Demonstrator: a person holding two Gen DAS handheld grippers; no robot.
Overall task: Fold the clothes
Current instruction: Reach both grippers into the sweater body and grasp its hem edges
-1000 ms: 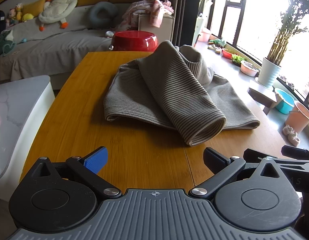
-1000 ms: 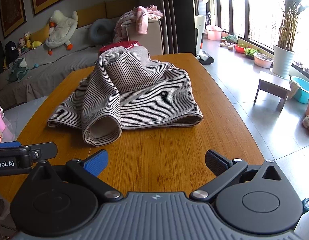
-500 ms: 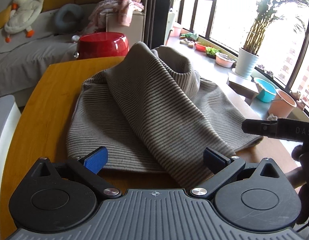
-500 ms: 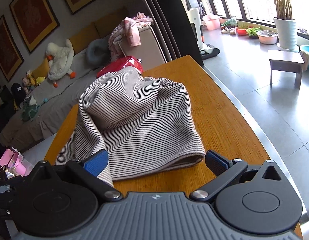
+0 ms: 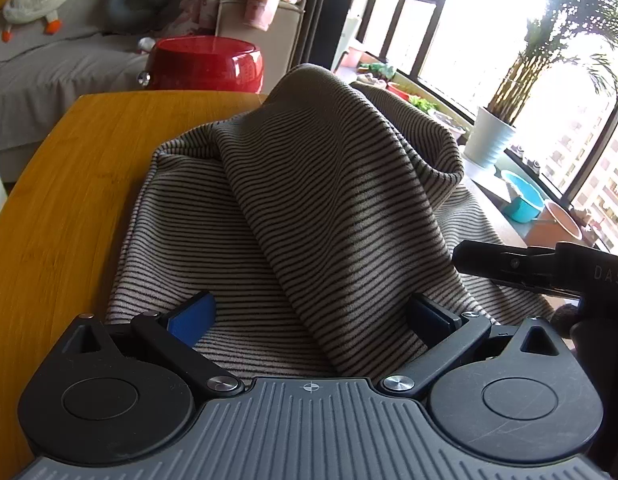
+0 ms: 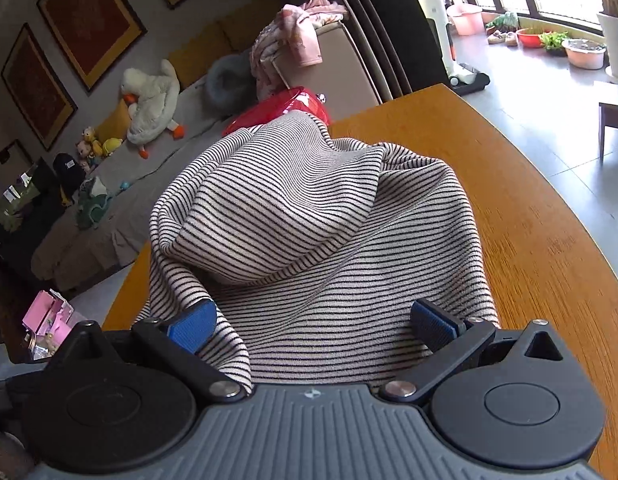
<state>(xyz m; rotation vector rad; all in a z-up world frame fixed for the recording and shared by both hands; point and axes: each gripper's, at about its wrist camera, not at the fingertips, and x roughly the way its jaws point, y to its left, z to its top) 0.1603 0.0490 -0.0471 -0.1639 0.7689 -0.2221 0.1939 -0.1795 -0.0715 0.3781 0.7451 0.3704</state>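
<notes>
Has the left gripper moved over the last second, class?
Yes. The left gripper has advanced toward the striped garment; bare wooden table lay between them earlier, and now its open fingers straddle the near edge.

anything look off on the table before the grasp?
Only the striped garment: it lies bunched on the wooden table, one layer flopped over the rest in a raised hump rather than flat. No spill or damage shows. Both grippers have jaws open over its near edge.
</notes>
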